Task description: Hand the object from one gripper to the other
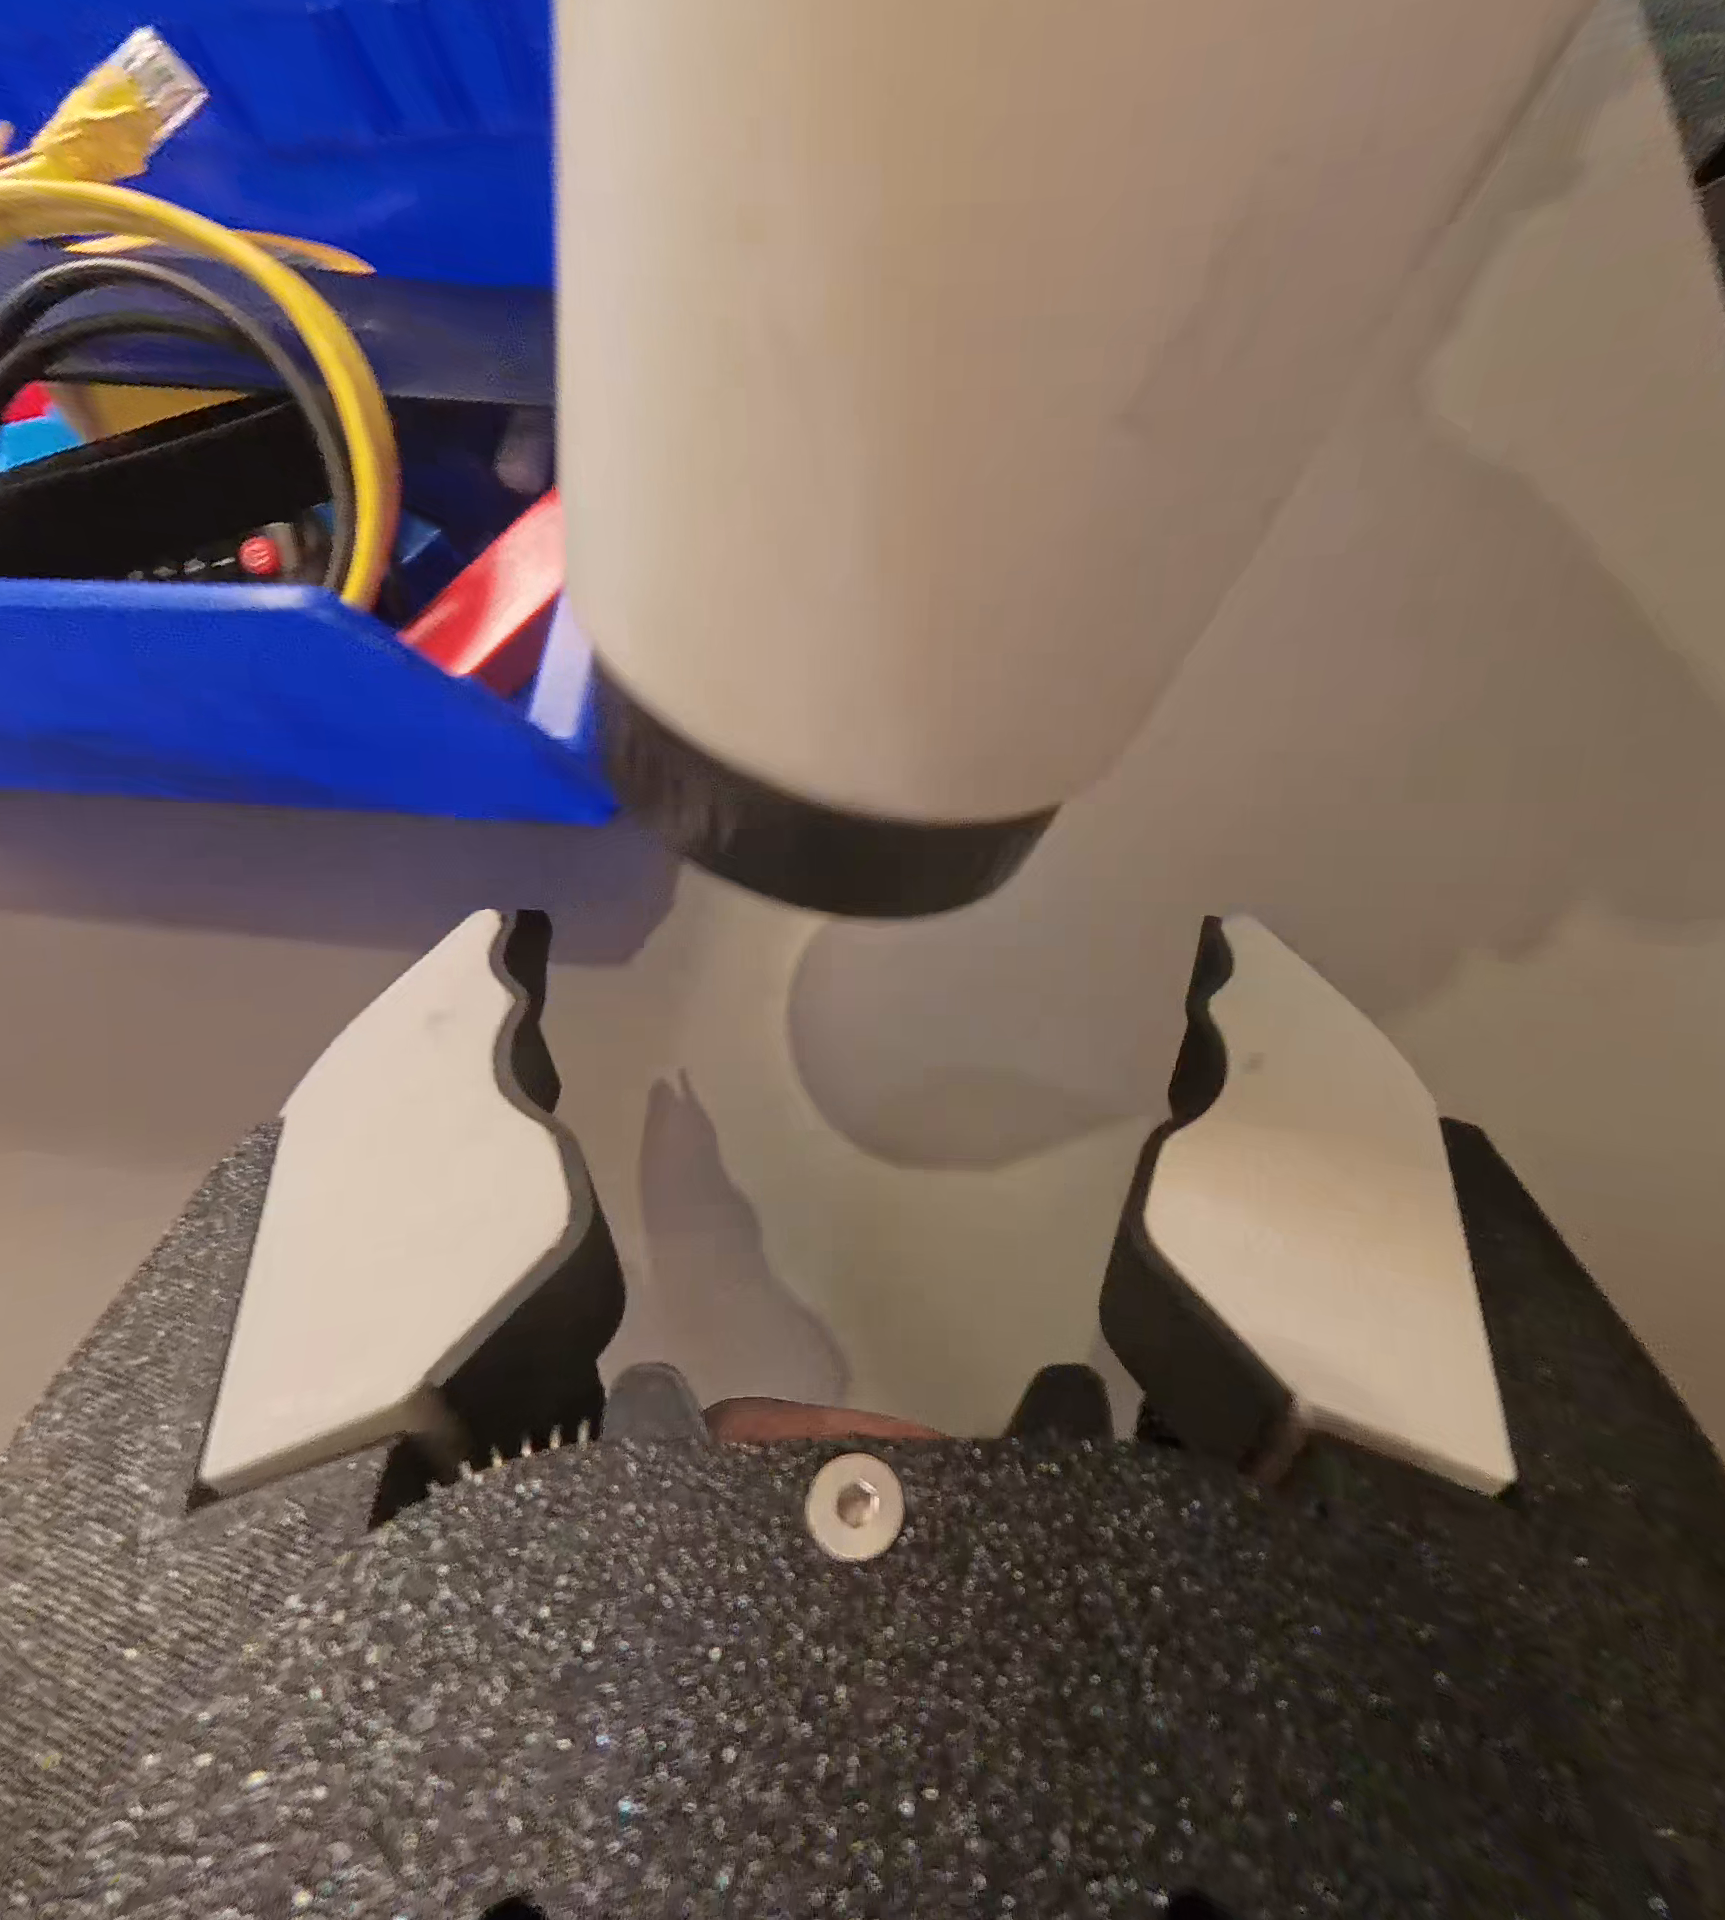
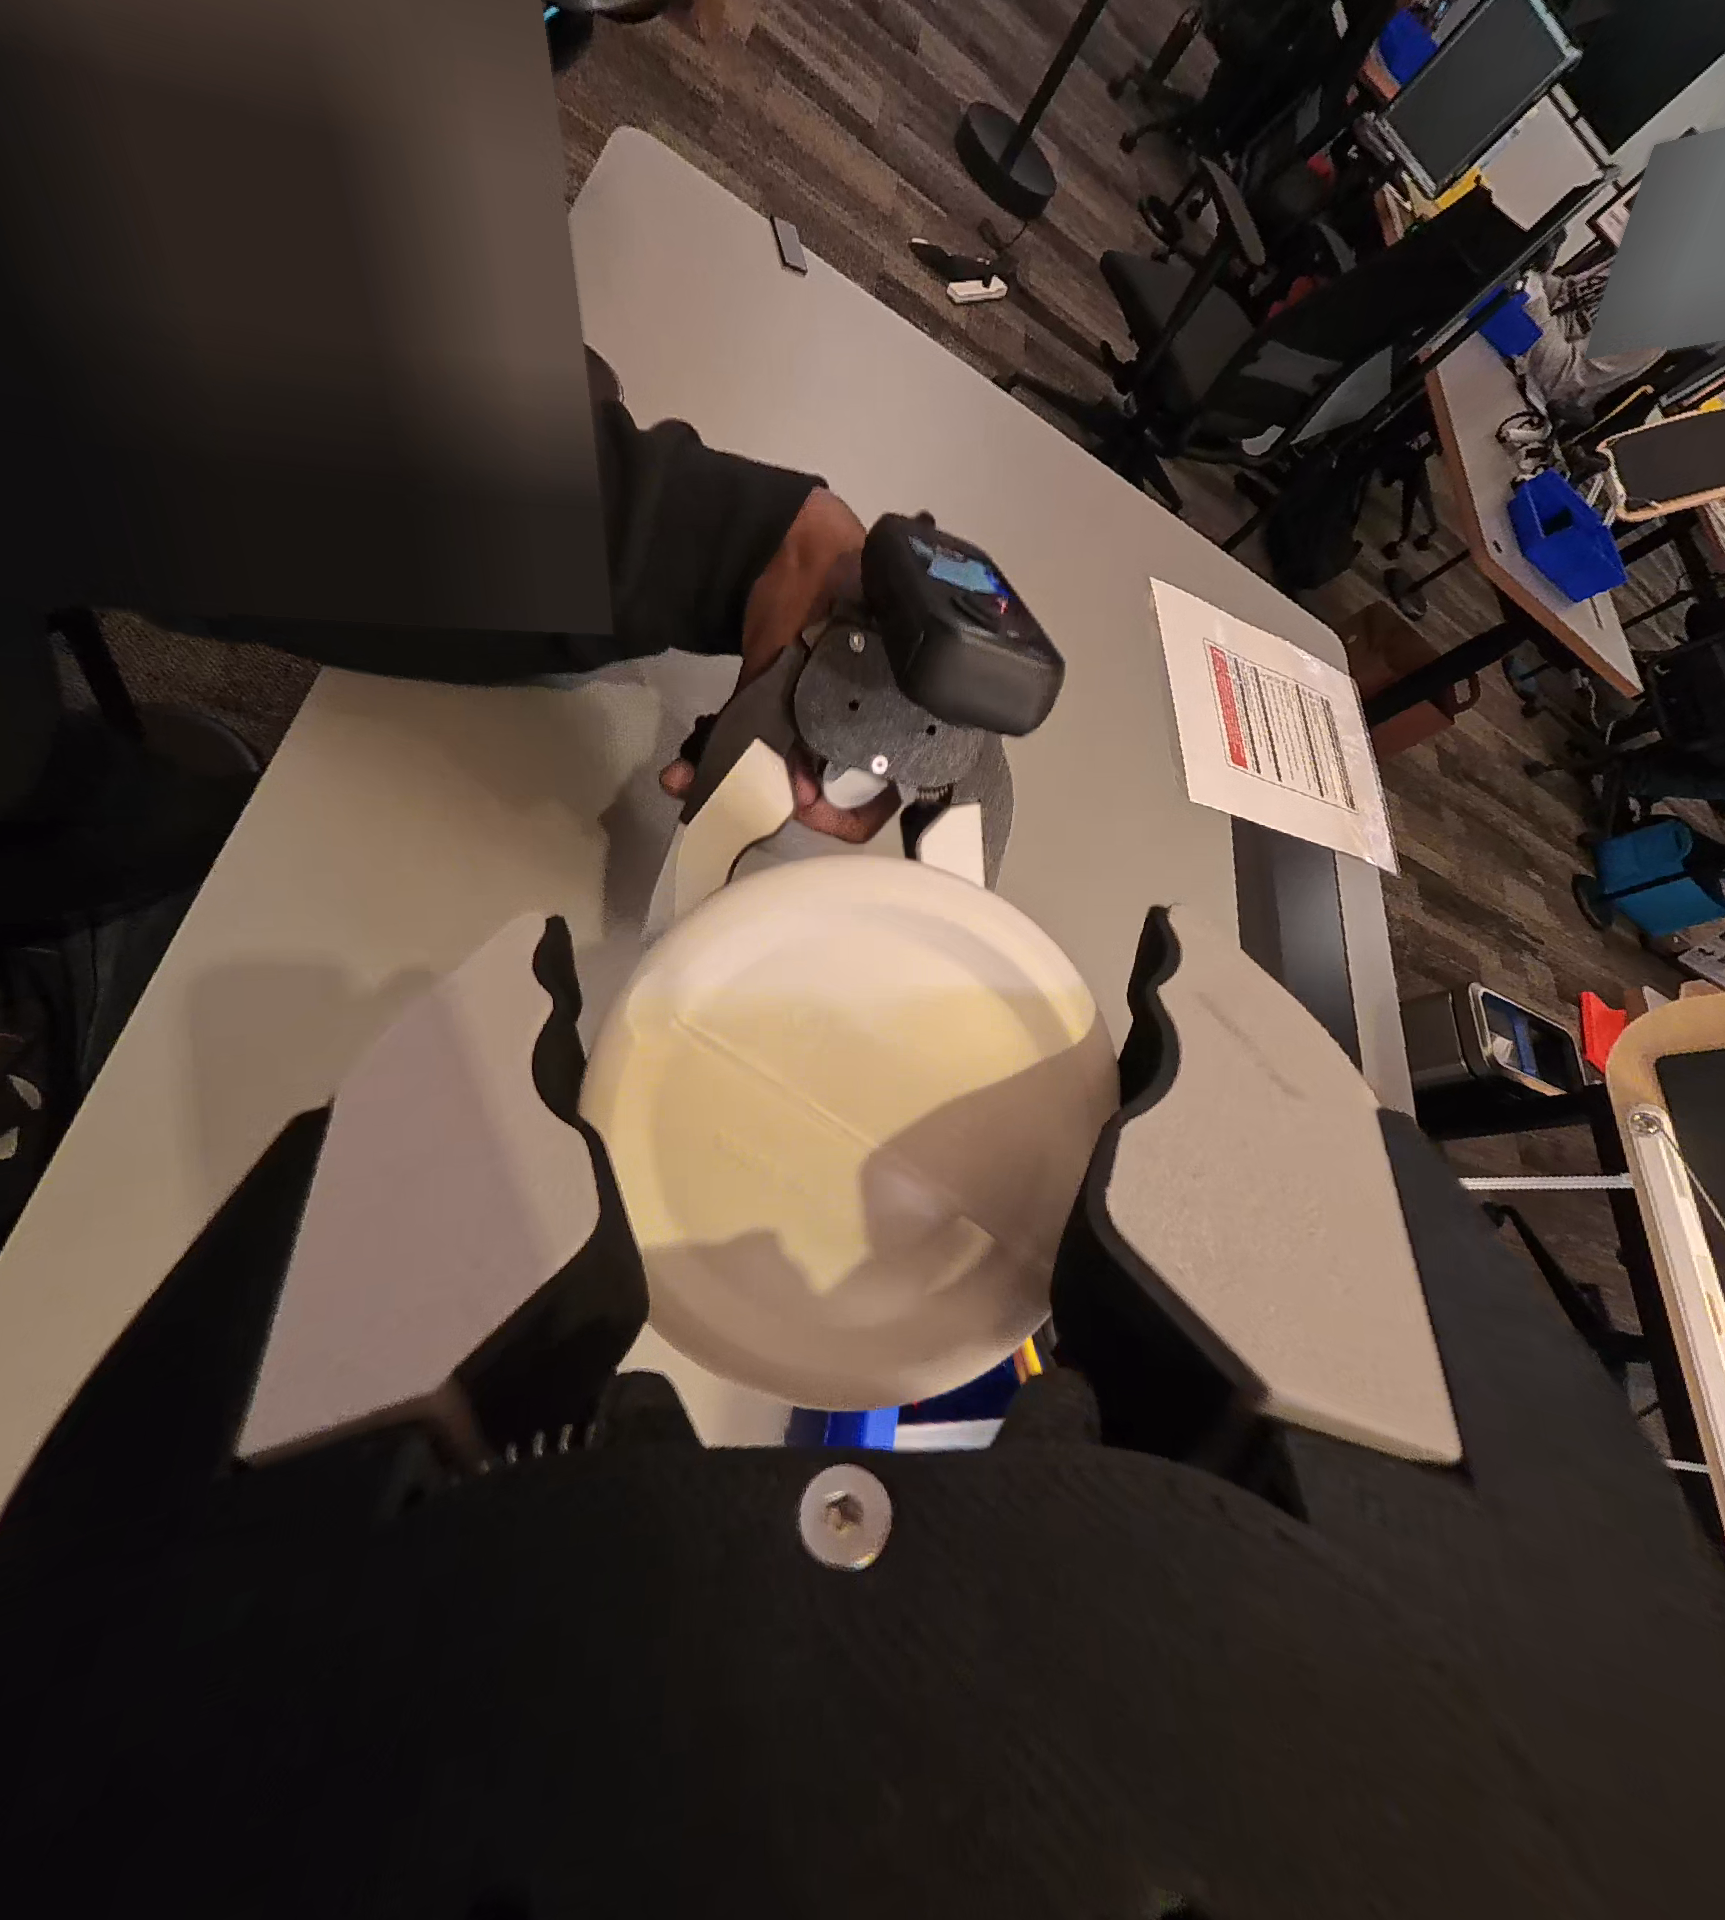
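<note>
A white cylinder (image 1: 837, 416) with a black band (image 1: 816, 862) round its lower end hangs tilted above the table. My right gripper (image 2: 853, 935) is shut on the cylinder (image 2: 837, 1122), one finger on each side, and I look down on its round top. My left gripper (image 1: 868, 935) is open and empty, its fingers spread just below the black band without touching it. In the right wrist view the left gripper (image 2: 837, 852) shows beyond the cylinder, held by a hand, its fingertips partly hidden behind the cylinder.
A blue bin (image 1: 214, 707) holding a yellow cable (image 1: 349, 364), black cables and small items stands at the left, close to the cylinder. The pale table (image 2: 941, 416) carries a printed sheet (image 2: 1273, 717) near its far edge. Chairs and desks stand beyond. Spacing between my two grippers at the tips: around 20 cm.
</note>
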`<state>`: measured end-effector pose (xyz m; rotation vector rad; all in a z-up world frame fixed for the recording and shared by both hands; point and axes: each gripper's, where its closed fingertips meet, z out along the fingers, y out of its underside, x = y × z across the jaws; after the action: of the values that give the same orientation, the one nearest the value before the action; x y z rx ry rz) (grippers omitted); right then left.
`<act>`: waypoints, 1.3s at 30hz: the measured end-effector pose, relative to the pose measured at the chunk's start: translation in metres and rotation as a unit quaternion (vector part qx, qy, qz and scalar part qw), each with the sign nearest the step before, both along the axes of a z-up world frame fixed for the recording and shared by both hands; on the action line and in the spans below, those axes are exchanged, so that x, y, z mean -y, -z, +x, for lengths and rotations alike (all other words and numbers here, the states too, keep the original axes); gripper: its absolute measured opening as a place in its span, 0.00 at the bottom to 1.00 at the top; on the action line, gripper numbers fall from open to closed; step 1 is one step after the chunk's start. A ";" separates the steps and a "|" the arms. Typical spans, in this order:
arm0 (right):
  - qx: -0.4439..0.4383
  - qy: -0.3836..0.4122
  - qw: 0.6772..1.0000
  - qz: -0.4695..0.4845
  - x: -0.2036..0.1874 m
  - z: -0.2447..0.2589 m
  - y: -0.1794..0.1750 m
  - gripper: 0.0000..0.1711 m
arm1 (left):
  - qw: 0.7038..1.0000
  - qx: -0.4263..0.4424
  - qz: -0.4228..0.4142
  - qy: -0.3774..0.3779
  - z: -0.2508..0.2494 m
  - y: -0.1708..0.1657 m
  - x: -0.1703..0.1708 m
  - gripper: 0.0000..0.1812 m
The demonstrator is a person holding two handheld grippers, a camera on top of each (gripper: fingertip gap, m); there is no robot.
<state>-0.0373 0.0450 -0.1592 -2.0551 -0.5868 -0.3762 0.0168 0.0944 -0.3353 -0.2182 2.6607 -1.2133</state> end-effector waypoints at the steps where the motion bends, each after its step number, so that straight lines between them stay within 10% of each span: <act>1: 0.004 0.001 1.000 -0.004 0.000 0.001 0.001 0.60 | 1.000 0.010 -0.001 -0.010 0.004 -0.003 -0.004 0.66; 10: 0.015 -0.008 0.999 -0.027 -0.012 -0.001 0.008 0.60 | 0.986 0.160 -0.024 0.024 0.000 -0.043 0.060 0.70; 13: 0.015 -0.012 0.999 -0.026 -0.015 -0.002 0.009 0.60 | 0.979 0.204 -0.015 -0.014 0.017 -0.045 0.062 0.57; 24: -0.094 0.015 0.989 0.112 -0.010 0.013 -0.014 0.63 | 0.985 0.110 -0.123 0.053 -0.005 -0.049 0.077 0.56; 33: -0.334 0.043 0.872 0.356 0.055 0.054 -0.020 0.65 | 0.965 0.069 -0.250 0.038 -0.005 -0.082 0.083 0.54; 39: -0.418 0.040 0.851 0.316 0.035 0.042 0.038 0.64 | 0.971 0.028 -0.236 0.042 -0.009 -0.068 0.102 0.55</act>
<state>0.0048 0.0102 -0.1976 -1.3920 0.1613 0.2727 0.0077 -0.0076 -0.2668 -0.1406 2.3131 -1.8368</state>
